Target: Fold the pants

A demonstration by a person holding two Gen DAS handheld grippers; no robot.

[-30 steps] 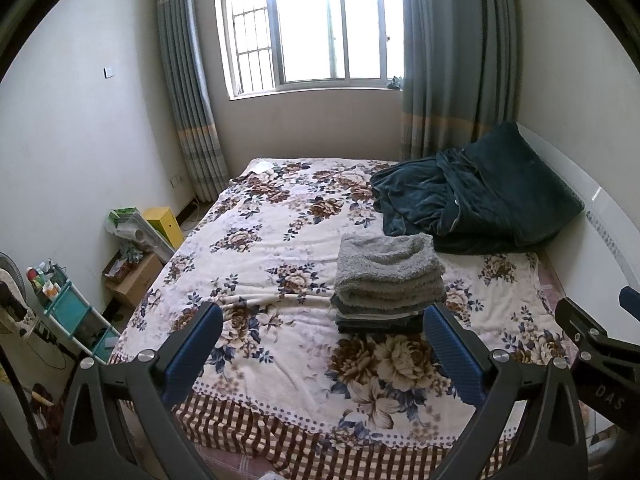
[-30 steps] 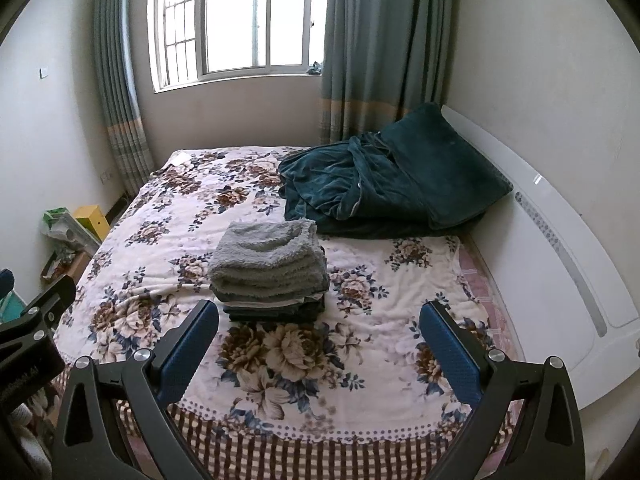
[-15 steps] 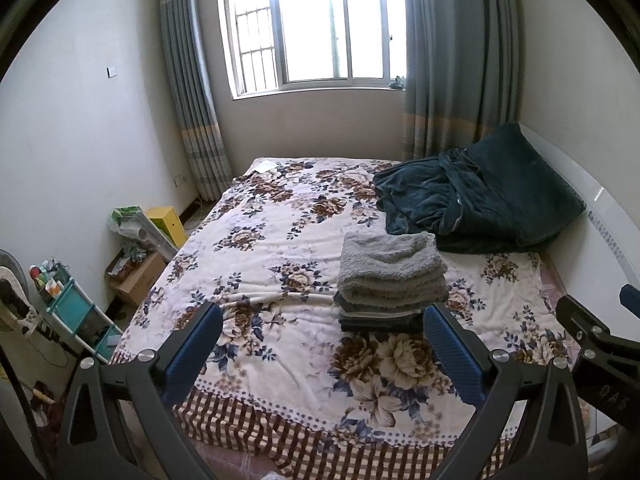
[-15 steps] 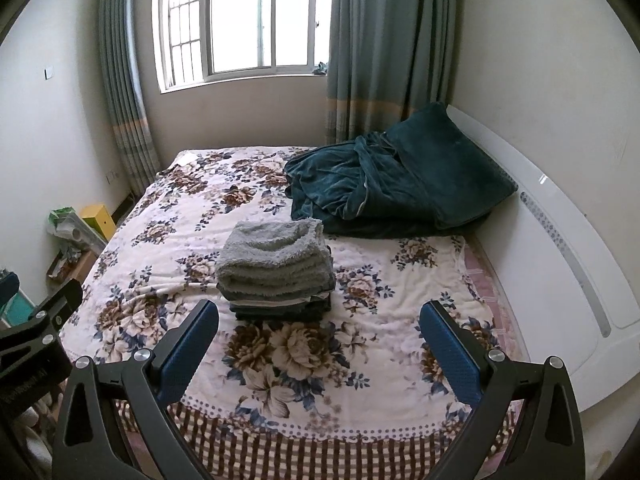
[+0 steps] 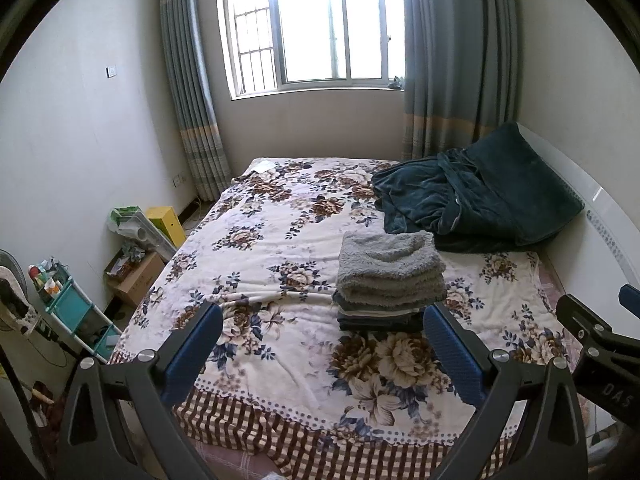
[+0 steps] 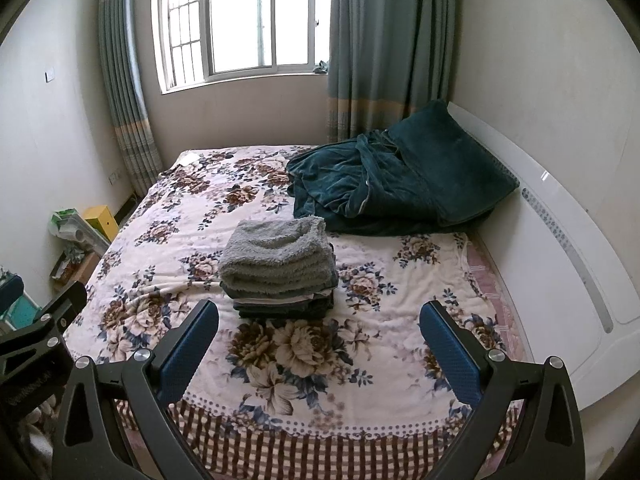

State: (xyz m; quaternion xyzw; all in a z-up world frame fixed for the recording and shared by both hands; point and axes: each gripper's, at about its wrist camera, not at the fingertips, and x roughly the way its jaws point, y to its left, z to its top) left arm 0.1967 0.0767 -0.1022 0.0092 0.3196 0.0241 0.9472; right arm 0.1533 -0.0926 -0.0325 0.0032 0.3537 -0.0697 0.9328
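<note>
The pile of folded pants (image 5: 387,280) sits in the middle of the bed (image 5: 280,248). The left claw (image 5: 324,344) and right claw (image 6: 320,344) hang apart from it, both wide open, holding nothing.

The only readable text is the letters "DAS", printed in white and seen upside down, on the black body of the right gripper (image 5: 600,344) at the right edge of the left wrist view. On the left gripper (image 6: 36,344) in the right wrist view, some faint print is too blurred to read.
</note>
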